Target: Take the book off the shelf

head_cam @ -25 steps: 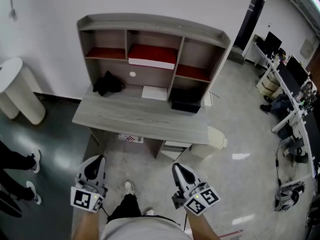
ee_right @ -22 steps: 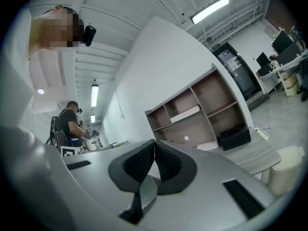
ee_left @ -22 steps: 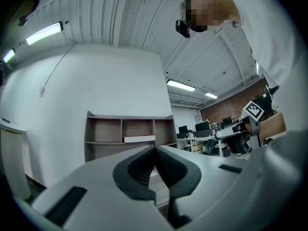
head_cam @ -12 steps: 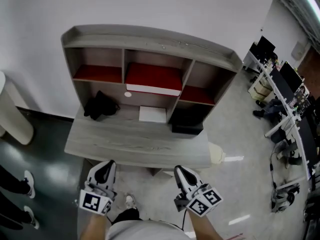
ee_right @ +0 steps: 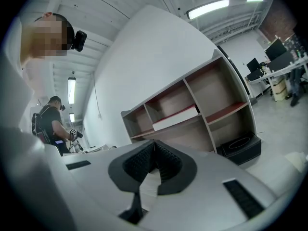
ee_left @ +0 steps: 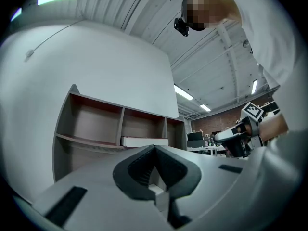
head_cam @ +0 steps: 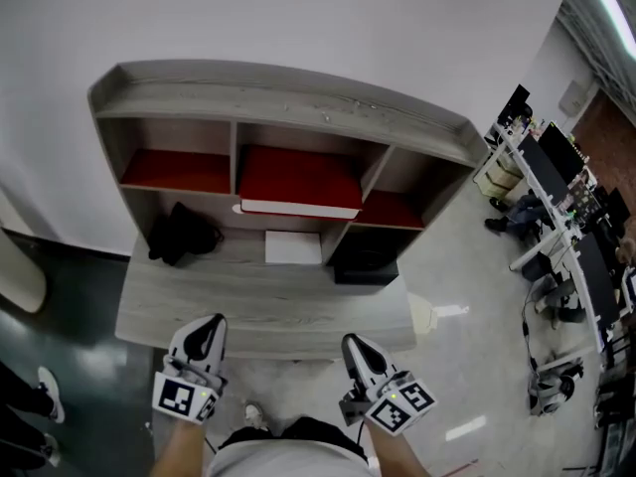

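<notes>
The book (head_cam: 298, 181) has a red cover and white page edges and lies flat on the middle shelf of the grey desk hutch (head_cam: 288, 102). It also shows in the left gripper view as the book (ee_left: 144, 141) and in the right gripper view as the book (ee_right: 175, 119). My left gripper (head_cam: 210, 324) and right gripper (head_cam: 351, 344) hover at the desk's front edge, well short of the shelf. The left gripper (ee_left: 154, 147) and the right gripper (ee_right: 154, 141) both have their jaws shut with nothing between them.
On the desk (head_cam: 199, 311) lie a black bag (head_cam: 182, 235) at the left and a white pad (head_cam: 293, 247) in the middle. A black box (head_cam: 366, 256) fills the lower right compartment. A white bin (head_cam: 422, 316) stands by the desk's right end. Office desks (head_cam: 556, 197) are far right.
The desk and hutch have come closer and loom larger. Both grippers have moved forward from over the floor to the desk's front edge, still shut.
</notes>
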`<state>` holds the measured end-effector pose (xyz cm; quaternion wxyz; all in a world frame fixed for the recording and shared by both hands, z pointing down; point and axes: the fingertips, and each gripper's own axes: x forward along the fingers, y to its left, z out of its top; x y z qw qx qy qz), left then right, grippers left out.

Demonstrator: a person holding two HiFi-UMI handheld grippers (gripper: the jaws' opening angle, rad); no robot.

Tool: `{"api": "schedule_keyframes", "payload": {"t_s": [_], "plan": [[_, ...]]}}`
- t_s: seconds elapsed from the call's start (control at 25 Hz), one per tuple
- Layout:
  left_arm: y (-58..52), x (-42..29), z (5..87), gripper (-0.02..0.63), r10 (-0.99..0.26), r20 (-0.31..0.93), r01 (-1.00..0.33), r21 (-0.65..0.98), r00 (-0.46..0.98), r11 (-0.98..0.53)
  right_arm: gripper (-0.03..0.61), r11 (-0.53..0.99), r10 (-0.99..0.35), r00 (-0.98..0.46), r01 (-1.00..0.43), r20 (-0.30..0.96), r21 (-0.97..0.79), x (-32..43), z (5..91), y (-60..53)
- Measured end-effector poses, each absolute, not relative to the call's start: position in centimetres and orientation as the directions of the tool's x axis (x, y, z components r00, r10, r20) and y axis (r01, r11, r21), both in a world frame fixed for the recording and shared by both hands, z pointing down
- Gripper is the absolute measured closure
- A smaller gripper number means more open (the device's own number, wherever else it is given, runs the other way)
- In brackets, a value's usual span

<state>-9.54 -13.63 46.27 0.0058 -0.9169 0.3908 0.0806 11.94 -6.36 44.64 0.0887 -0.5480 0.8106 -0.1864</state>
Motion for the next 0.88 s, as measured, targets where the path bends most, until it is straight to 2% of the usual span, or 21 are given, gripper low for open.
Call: {"api": "schedule_keyframes", "payload": {"t_s": [0.24,0.6,0.88], "plan": [[-15.5,-8.8,46.1,0.597,-0.727,-0.147,-0.731,0.039,0.67,-0.681,0.555,0.319,-0.926,-0.373,-0.854,0.058,-0.412,13.6,44.7,-9.2],[-16.9,-8.1,43.5,0.597,-0.771,-0.172,-0.783,-0.008,0.613,-0.622,0.554,0.406,-0.89,-0.456,-0.796,0.003,-0.449,14.7,43.7,-13.4],[-16.5,-7.7,44.2,0.597,-0.792,-0.144,-0.803,-0.026,0.593,-0.596,0.554,0.428,-0.868,-0.496,-0.736,-0.014,-0.524,14.6,44.1,-15.7]]}}
